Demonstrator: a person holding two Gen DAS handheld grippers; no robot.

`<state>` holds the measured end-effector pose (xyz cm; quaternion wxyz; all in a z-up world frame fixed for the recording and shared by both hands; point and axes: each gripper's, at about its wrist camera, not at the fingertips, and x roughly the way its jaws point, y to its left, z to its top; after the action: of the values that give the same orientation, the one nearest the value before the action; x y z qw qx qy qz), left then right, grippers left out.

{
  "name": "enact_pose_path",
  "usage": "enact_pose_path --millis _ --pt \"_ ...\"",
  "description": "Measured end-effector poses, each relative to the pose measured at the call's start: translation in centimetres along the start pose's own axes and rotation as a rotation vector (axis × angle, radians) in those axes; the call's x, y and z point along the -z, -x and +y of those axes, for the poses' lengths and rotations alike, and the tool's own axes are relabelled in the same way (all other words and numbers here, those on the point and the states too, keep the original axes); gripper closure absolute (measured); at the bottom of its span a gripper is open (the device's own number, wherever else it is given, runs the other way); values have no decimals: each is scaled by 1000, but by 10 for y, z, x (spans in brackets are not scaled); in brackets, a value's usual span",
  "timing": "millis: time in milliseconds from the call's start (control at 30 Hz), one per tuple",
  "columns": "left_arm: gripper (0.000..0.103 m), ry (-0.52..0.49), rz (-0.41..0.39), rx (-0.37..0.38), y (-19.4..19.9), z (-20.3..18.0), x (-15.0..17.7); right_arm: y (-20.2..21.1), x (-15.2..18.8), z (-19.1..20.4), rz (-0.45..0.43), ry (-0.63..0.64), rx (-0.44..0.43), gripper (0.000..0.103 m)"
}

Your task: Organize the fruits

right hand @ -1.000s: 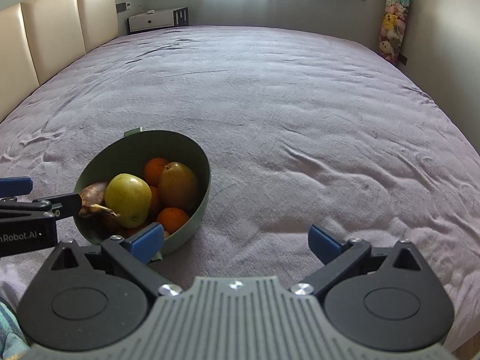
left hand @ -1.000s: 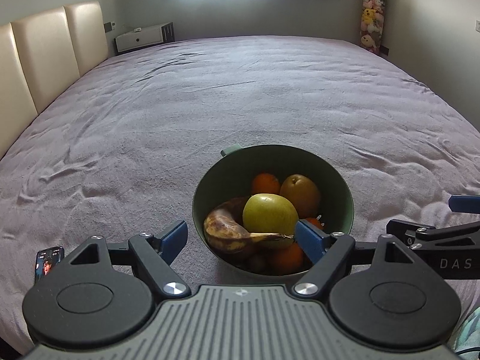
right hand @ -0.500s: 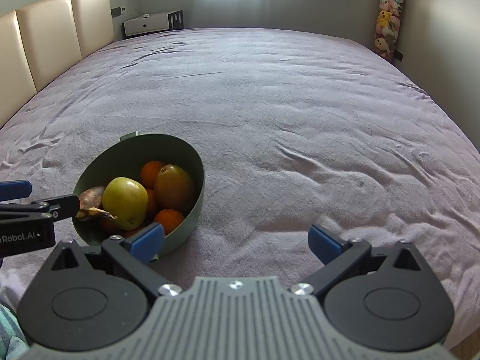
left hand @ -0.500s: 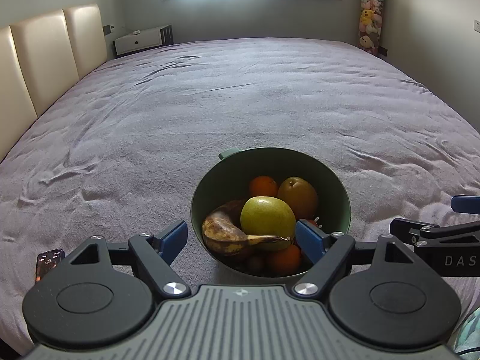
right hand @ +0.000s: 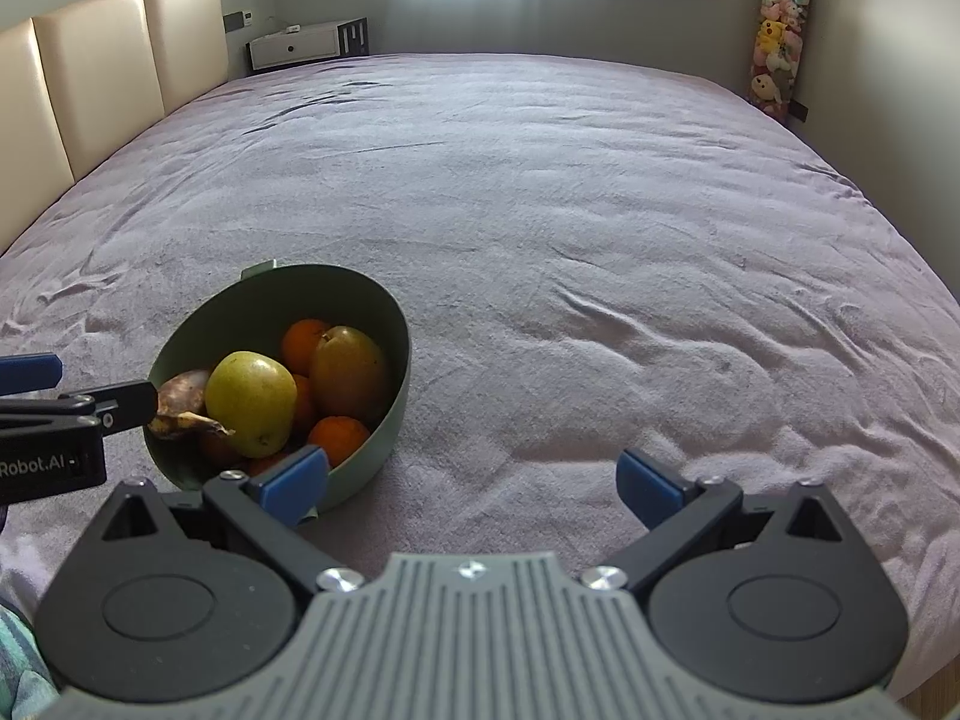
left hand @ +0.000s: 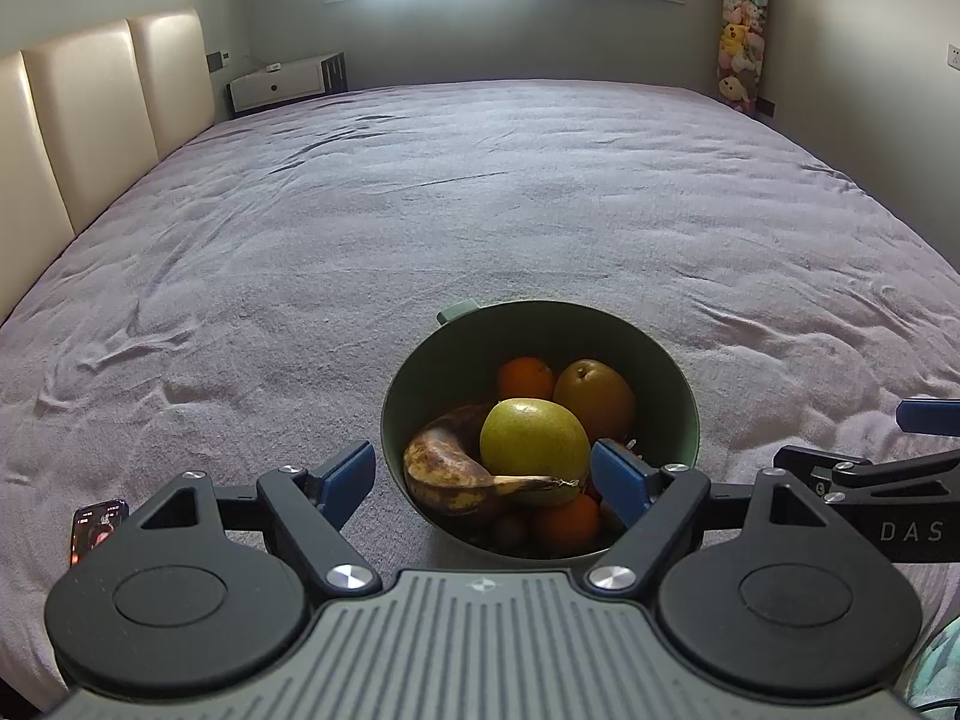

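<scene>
A green bowl (left hand: 672, 384) (right hand: 384, 324) sits on the purple bedspread near the front. It holds a yellow-green pear (left hand: 534, 441) (right hand: 251, 401), a spotted brown banana (left hand: 456, 468) (right hand: 180, 399), a brown-orange pear (left hand: 594, 399) (right hand: 348, 381) and several oranges (left hand: 525, 378) (right hand: 337, 438). My left gripper (left hand: 486, 477) hangs open just in front of the bowl, its fingers apart with nothing held. My right gripper (right hand: 471, 483) is open too, over bare bedspread to the right of the bowl. The left gripper's side (right hand: 54, 414) shows at the left edge of the right wrist view.
The wide bedspread (left hand: 480, 210) stretches away beyond the bowl. A phone (left hand: 96, 525) with a lit screen lies at the front left. A cream headboard (left hand: 90, 102) runs along the left, a white bedside cabinet (left hand: 282, 84) and a column of plush toys (left hand: 741, 48) stand at the far end.
Both grippers have tilted or pulled back slightly, so the bowl sits a little lower in the left view and more of the far wall shows. Both stay open.
</scene>
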<state>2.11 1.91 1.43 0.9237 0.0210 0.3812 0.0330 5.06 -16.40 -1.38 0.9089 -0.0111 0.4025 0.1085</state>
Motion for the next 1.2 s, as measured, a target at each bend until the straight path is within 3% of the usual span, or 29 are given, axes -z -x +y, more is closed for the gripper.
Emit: enact_pose_path --millis 1200 --pt "7 11 -14 2 4 1 -2 0 0 1 1 0 0 4"
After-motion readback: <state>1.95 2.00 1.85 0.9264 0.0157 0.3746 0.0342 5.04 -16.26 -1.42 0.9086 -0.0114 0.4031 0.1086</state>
